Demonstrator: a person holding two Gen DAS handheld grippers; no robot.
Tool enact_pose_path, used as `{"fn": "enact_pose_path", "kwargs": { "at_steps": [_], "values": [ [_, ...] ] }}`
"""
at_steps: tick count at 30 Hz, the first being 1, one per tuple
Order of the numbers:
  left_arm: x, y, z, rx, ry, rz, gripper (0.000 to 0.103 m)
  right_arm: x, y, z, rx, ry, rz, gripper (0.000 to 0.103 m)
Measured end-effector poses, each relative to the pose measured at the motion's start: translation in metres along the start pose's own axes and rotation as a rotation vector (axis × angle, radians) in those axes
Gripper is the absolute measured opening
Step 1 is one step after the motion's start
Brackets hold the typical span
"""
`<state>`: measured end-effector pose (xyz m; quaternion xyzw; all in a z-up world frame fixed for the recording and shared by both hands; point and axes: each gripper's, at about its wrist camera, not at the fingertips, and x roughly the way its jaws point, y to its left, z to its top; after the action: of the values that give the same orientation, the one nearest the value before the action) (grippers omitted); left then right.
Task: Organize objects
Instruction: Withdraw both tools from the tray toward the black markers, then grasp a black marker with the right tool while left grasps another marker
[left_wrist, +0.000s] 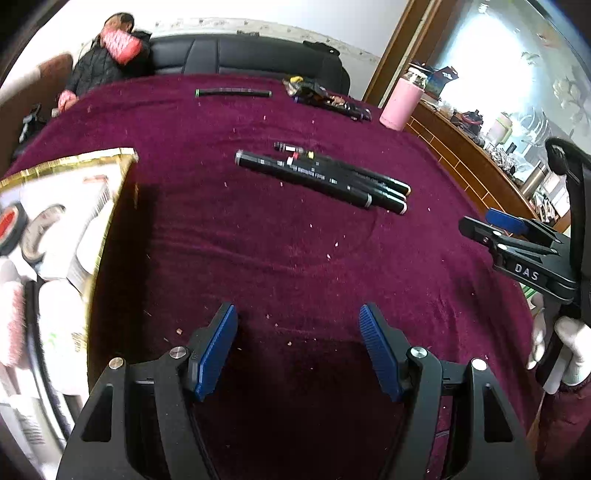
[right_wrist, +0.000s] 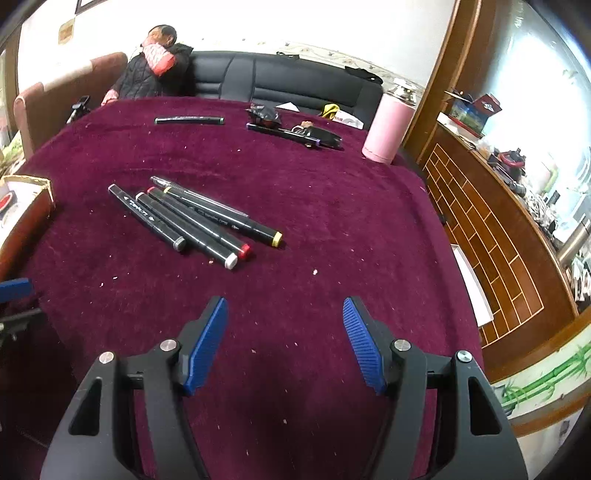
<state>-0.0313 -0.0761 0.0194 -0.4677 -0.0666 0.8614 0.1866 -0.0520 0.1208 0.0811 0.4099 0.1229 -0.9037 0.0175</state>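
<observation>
Several black markers (left_wrist: 325, 177) lie side by side in a bundle on the maroon tablecloth (left_wrist: 258, 258); the right wrist view shows the same markers (right_wrist: 195, 221) with grey, white, red and yellow end caps. A lone black marker (left_wrist: 233, 92) rests near the far edge, and the right wrist view catches that lone marker (right_wrist: 189, 120) too. My left gripper (left_wrist: 299, 321) hovers open over bare cloth, nearer than the bundle. My right gripper (right_wrist: 282, 314) is open too, empty, to the right of the bundle. The right gripper (left_wrist: 491, 225) also shows at the left view's right edge.
A gold-rimmed box (left_wrist: 74, 206) with jars stands at the left. At the far right of the table are a pink bottle (right_wrist: 388, 129), a dark pouch and small items (right_wrist: 295, 129). A person sits on the black sofa (right_wrist: 288, 81) behind. A wooden cabinet (right_wrist: 498, 240) borders the right.
</observation>
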Motion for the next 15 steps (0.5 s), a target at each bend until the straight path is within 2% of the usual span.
{"fn": "enact_pose_path", "kwargs": {
  "at_steps": [2, 4, 5, 6, 8, 9, 11, 12, 15],
  "values": [
    [0.003, -0.001, -0.003, 0.003, -0.011, -0.003, 0.065, 0.007, 0.004, 0.004, -0.017, 0.011, -0.001, 0.064],
    [0.003, -0.001, -0.003, 0.002, -0.015, -0.026, 0.078, 0.012, 0.008, 0.009, -0.033, 0.018, -0.004, 0.064],
    [0.003, -0.002, -0.003, 0.001, -0.022, -0.036, 0.079, 0.015, 0.009, 0.012, -0.038, 0.021, 0.012, 0.064],
    [0.004, -0.002, -0.004, 0.002, -0.029, -0.038, 0.081, 0.019, 0.008, 0.017, -0.027, 0.03, 0.077, 0.064],
    [0.004, -0.005, -0.008, 0.014, -0.048, -0.047, 0.087, 0.026, -0.001, 0.029, 0.051, 0.056, 0.337, 0.064],
    [0.004, -0.006, -0.008, 0.022, -0.053, -0.047, 0.089, 0.032, -0.008, 0.036, 0.111, 0.07, 0.5, 0.064],
    [0.005, -0.01, -0.009, 0.04, -0.055, -0.028, 0.09, 0.045, -0.013, 0.047, 0.176, 0.099, 0.661, 0.064],
    [0.005, -0.011, -0.009, 0.045, -0.054, -0.025, 0.091, 0.053, -0.012, 0.054, 0.185, 0.114, 0.714, 0.064],
    [0.005, -0.008, -0.009, 0.038, -0.059, -0.05, 0.096, 0.074, -0.002, 0.067, 0.175, 0.159, 0.77, 0.065]
  ]
}}
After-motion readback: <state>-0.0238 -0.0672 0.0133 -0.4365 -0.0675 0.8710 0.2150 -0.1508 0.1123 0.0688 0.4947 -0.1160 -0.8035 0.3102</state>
